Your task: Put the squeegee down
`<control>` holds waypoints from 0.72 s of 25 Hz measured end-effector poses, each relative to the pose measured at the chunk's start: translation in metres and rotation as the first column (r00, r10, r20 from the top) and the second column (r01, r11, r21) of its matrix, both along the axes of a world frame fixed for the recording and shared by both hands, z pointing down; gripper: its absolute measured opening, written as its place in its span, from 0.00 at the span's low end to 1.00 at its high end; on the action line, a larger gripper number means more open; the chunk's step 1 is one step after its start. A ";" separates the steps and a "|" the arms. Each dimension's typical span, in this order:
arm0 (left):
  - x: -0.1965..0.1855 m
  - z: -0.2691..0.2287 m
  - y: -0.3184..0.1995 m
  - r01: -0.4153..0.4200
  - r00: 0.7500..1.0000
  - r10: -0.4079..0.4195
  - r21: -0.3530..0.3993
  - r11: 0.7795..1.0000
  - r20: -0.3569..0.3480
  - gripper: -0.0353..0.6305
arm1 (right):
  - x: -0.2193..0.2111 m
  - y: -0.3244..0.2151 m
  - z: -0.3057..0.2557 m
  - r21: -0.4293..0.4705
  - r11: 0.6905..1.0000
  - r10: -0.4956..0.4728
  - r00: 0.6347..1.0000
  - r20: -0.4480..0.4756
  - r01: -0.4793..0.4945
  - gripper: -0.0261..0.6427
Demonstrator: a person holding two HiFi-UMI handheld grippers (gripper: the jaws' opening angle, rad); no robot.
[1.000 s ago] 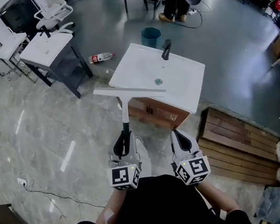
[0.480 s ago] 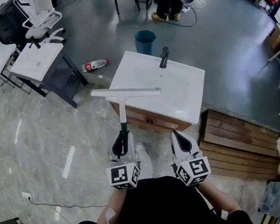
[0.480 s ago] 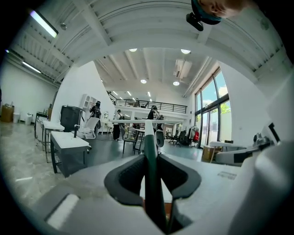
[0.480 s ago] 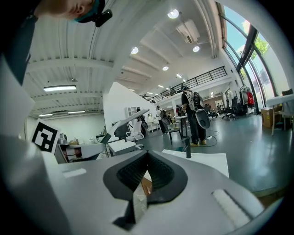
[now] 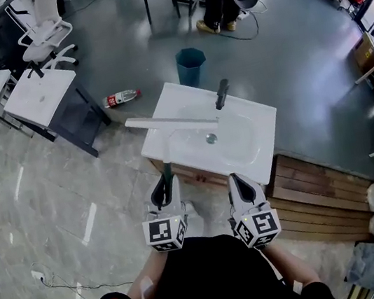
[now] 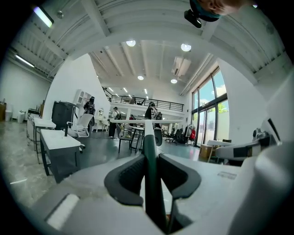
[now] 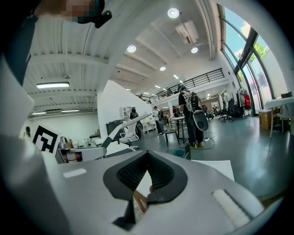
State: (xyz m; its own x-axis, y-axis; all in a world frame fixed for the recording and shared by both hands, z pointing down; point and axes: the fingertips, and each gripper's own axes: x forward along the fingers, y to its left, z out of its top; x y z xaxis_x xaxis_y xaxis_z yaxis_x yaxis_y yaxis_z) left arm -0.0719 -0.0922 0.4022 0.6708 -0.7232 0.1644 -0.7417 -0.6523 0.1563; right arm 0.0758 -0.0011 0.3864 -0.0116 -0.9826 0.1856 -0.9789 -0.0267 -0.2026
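The left gripper pinches the squeegee by its thin dark handle, with the long blade up over the white sink. It looks light and stiff, and the handle seems the best place to hold it. The right gripper is closed on nothing.

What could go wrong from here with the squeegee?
1. The long white squeegee with the dark green handle is pinched by the left tongs only at the handle's end, so it may swivel when it lands.
2. Its blade's right tip appears close to the black faucet and could knock it.
3. The blade reaches past the left edge of the white sink basin, so it might tip off.
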 end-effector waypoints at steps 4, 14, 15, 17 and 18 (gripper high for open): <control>0.013 0.004 -0.037 -0.032 0.999 0.032 -0.003 0.999 0.009 0.21 | 0.010 -0.031 0.002 -0.003 0.999 0.033 0.999 0.002 -0.033 0.04; 0.031 0.025 -0.099 -0.096 0.994 0.097 -0.023 0.995 0.045 0.21 | 0.016 -0.078 0.007 -0.010 0.995 0.097 0.995 0.001 -0.097 0.04; 0.033 0.029 -0.103 -0.100 0.994 0.102 -0.031 0.994 0.049 0.21 | 0.017 -0.079 0.010 -0.016 0.995 0.101 0.995 -0.001 -0.101 0.04; 0.037 0.039 -0.110 -0.106 0.992 0.109 -0.054 0.993 0.056 0.21 | 0.020 -0.079 0.015 -0.033 0.993 0.109 0.994 -0.003 -0.110 0.04; 0.039 0.043 -0.114 -0.108 0.992 0.112 -0.064 0.992 0.060 0.21 | 0.023 -0.079 0.018 -0.043 0.992 0.116 0.993 -0.002 -0.116 0.04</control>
State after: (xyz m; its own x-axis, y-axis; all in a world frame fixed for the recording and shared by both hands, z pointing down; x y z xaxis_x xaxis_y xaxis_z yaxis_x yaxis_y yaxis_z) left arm -0.0328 -0.2061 0.4456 0.7323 -0.6333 0.2504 -0.6758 -0.7210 0.1530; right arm 0.0984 -0.0804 0.4044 0.1016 -0.9684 0.2277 -0.9686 -0.1485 -0.1995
